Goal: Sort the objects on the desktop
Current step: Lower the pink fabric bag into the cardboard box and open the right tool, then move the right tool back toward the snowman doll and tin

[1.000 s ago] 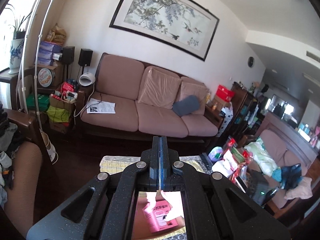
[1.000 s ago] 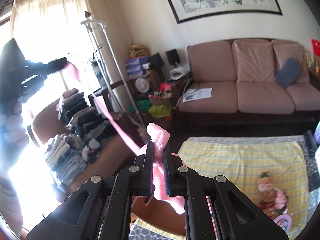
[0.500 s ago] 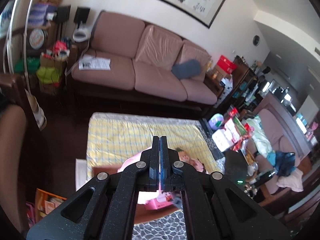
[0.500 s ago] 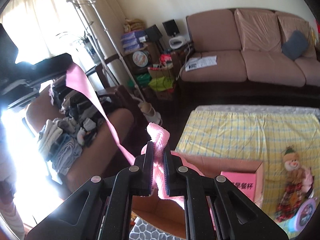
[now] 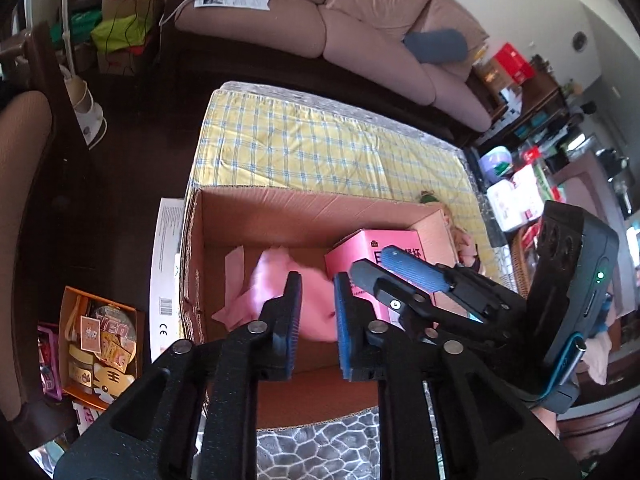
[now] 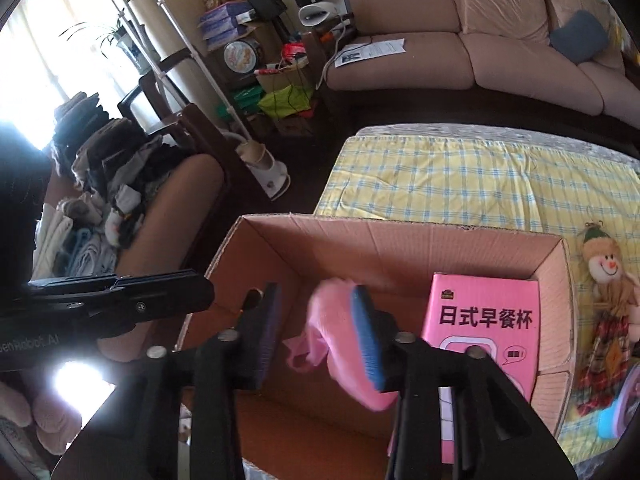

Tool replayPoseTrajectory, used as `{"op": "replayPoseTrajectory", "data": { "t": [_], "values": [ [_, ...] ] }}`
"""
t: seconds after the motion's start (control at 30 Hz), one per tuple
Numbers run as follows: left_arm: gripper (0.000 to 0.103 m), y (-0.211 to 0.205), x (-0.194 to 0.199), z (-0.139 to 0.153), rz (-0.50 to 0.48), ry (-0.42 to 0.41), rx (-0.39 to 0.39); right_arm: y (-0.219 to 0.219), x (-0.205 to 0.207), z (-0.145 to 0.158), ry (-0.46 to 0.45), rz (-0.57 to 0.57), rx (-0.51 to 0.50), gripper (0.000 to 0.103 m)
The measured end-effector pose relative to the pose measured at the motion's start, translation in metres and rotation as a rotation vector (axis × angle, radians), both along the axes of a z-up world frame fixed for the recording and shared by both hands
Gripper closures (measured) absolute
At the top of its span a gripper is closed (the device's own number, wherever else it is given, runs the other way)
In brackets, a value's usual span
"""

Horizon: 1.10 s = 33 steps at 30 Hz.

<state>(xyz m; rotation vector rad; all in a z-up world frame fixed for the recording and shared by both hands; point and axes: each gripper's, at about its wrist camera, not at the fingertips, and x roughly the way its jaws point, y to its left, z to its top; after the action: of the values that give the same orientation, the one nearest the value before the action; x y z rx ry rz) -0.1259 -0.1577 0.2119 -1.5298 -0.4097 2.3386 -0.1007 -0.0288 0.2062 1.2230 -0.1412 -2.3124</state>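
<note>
A soft pink cloth [image 5: 276,288] lies beyond the jaws in a brown cardboard box [image 5: 304,210], beside a pink printed carton [image 6: 484,320]; behind, a yellow-and-blue checked tablecloth [image 5: 304,148].

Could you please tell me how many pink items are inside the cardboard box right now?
2: a pink cloth lies loose on the floor of the cardboard box, and a pink printed carton stands at its right end. More may be hidden behind the jaws.
</note>
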Motion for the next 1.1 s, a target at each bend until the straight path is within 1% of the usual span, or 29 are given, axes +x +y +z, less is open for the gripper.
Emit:
{"op": "replayPoseTrajectory", "data": {
  "t": [0.17,0.23,0.27,0.3,0.37,0.43,0.47,0.5,0.53,0.6,0.77,0.87,1.0,1.1],
  "values": [
    [0.086,0.003,0.000,0.019,-0.007,0.037,-0.006,0.012,-0.001,0.010,0.018,-0.019,-0.018,0.061],
    [0.080,0.007,0.003,0.028,-0.013,0.055,-0.013,0.016,0.000,0.015,0.027,-0.024,-0.023,0.060],
    [0.080,0.008,0.002,0.030,-0.018,0.062,-0.016,0.017,0.001,0.019,0.034,-0.026,-0.022,0.060],
    [0.075,0.009,0.000,0.034,-0.023,0.067,-0.022,0.020,0.003,0.022,0.040,-0.027,-0.019,0.057],
    [0.063,0.017,0.002,0.038,-0.039,0.084,-0.041,0.028,0.007,0.028,0.054,-0.032,-0.008,0.048],
    [0.046,0.028,0.005,0.041,-0.065,0.095,-0.043,0.038,0.012,0.035,0.079,-0.049,0.020,0.028],
    [0.041,0.035,0.006,0.042,-0.079,0.097,-0.040,0.045,0.015,0.038,0.093,-0.060,0.036,0.024],
    [0.030,0.041,0.008,0.044,-0.086,0.098,-0.036,0.052,0.018,0.041,0.103,-0.066,0.057,0.017],
    [0.017,0.048,0.010,0.046,-0.098,0.100,-0.031,0.060,0.019,0.044,0.108,-0.073,0.080,0.014],
    [0.005,0.062,0.014,0.052,-0.112,0.114,-0.026,0.078,0.024,0.050,0.127,-0.093,0.120,0.010],
    [0.003,0.110,0.018,0.066,-0.167,0.158,-0.082,0.142,0.032,0.061,0.147,-0.168,0.128,0.006],
    [0.001,0.142,0.017,0.067,-0.201,0.164,-0.087,0.192,0.037,0.067,0.156,-0.234,0.139,0.006],
    [0.000,0.193,0.009,0.059,-0.237,0.153,-0.084,0.255,0.040,0.066,0.151,-0.322,0.143,0.006],
    [0.000,0.229,0.001,0.047,-0.264,0.135,-0.096,0.301,0.040,0.056,0.134,-0.380,0.152,0.006]
  ]
}}
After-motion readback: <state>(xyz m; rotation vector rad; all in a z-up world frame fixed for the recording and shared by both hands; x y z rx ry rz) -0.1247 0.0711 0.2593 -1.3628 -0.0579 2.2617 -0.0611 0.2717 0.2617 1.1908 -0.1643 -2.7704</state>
